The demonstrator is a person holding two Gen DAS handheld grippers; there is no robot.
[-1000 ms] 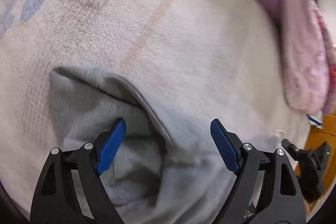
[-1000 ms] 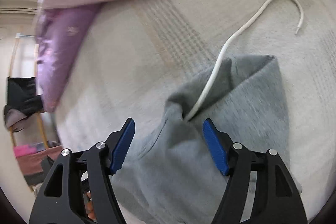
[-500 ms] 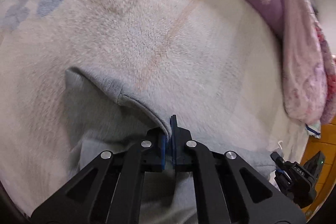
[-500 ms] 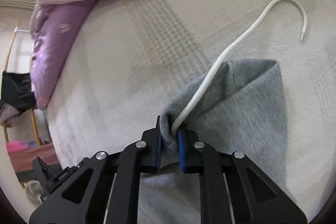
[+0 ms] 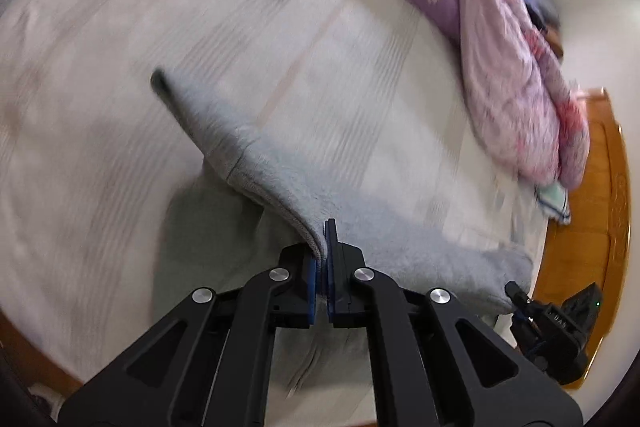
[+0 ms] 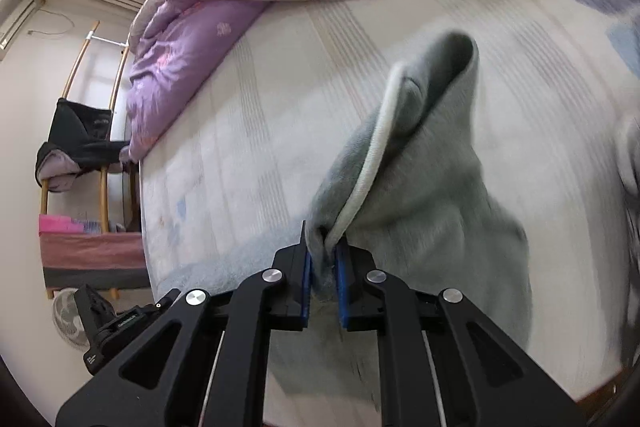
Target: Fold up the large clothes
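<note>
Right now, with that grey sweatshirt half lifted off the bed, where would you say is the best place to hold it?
By its ribbed edge, coming from above, as both grippers do. The left gripper is shut on the grey sweatshirt at that thick seam. The right gripper pinches a bunched fold beside the white drawstring. The firm edge probably slips less than loose fabric.

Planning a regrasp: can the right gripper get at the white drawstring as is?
Probably not as is. The right gripper is shut on the grey hoodie, so it is occupied. The drawstring runs up from between its pads, unobstructed, once it lets go.
</note>
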